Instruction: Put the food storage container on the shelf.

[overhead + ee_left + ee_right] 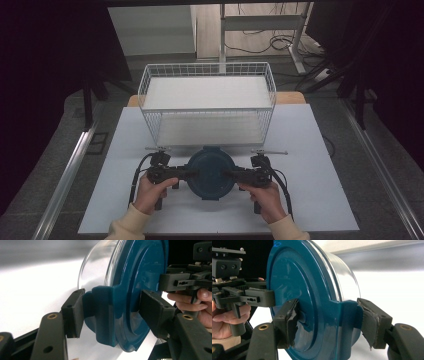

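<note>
Round clear glass container with a dark teal plastic lid (pixel 210 172) sits on the white table (pixel 310 165), just in front of the white wire basket (pixel 207 102), and I place everything against it. On its left, my left gripper (pixel 186 173) reaches in from my left hand (pixel 150 192); in the left gripper view its black jaws sit on either side of the lid's side tab (pixel 103 315), one by the tab's outer edge, the other against the lid's top face, pinching it. The clear glass bowl (pixel 96 267) shows beyond the lid. On the container's right, my right gripper (pixel 234 174), held by my right hand (pixel 267 197), closes its worn, padded jaws on the opposite side tab (pixel 348 315), one on the lid's face, one on the tab's outer side.
</note>
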